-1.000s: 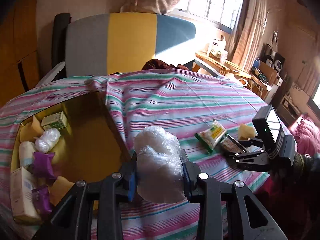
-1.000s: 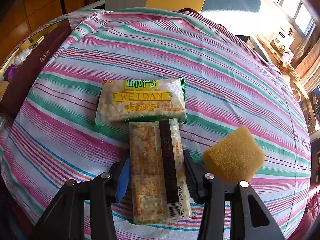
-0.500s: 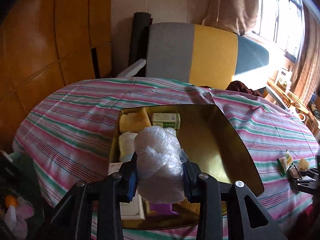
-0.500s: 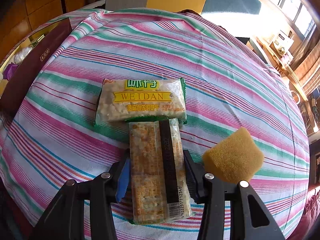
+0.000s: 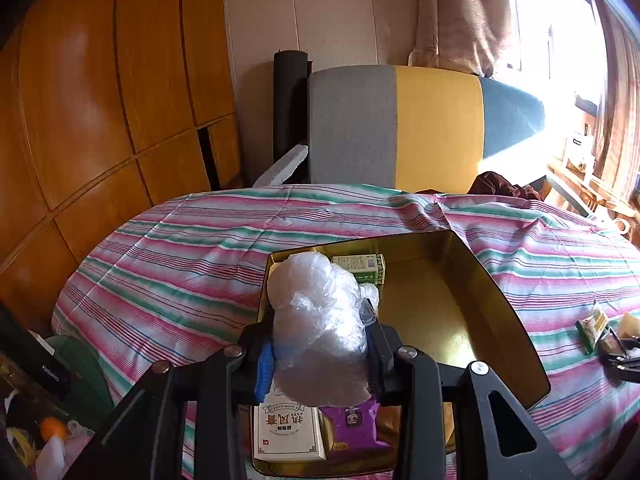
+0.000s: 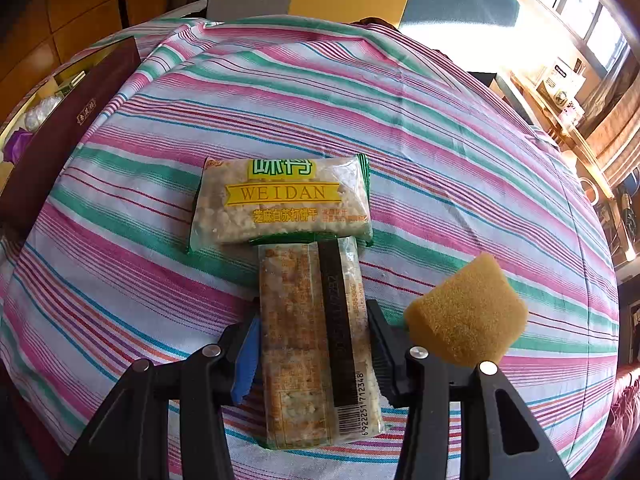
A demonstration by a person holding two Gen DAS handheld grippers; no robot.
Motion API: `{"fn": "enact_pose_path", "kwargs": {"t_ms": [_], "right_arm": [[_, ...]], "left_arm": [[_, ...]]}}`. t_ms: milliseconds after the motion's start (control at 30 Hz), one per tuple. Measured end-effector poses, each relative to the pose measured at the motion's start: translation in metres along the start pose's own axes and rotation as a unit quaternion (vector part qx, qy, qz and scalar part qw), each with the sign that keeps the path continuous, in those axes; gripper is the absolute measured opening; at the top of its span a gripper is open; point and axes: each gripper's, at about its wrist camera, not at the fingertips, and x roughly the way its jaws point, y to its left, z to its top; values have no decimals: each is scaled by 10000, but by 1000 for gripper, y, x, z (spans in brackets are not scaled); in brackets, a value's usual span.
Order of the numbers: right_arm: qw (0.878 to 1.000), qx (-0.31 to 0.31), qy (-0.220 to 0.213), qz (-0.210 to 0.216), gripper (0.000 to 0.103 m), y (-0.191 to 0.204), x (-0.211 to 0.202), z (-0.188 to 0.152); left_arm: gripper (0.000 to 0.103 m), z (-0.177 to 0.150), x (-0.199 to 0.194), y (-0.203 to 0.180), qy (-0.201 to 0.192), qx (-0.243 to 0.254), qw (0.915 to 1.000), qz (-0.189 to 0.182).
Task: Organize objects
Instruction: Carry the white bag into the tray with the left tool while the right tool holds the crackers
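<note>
My left hand-held gripper [image 5: 320, 354] pinches a plastic bag wad [image 5: 316, 320] directly above the gold tin [image 5: 500, 300], over its near-left corner. My right hand-held gripper [image 6: 312, 346] clamps a cracker packet [image 6: 316, 340], lengthwise along the fingers, on the tabletop [image 6: 440, 152].

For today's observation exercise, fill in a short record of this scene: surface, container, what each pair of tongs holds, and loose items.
surface: striped tablecloth
container: open gold tin, already holding boxes and packets
left tongs: shut on a crumpled clear plastic bag, above the tin
right tongs: shut on a cracker packet lying on the cloth
loose items: WEIDAN snack packet, yellow sponge
</note>
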Motion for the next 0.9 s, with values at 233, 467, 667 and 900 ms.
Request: {"fn": "enact_pose_path", "kwargs": {"t_ms": [233, 467, 667, 900], "right_arm": [[10000, -63, -20, -46, 48, 2, 0, 0], [9999, -143, -50, -75, 48, 3, 0, 0], [9998, -173, -60, -67, 48, 3, 0, 0], [9997, -211, -72, -79, 48, 4, 0, 1]], "left_arm": [[37, 0, 7, -4, 61, 118, 9999, 80], [37, 2, 16, -11, 126, 226, 9996, 122], [37, 3, 27, -19, 222, 334, 9992, 84], [37, 8, 56, -31, 745, 344, 9955, -470]]}}
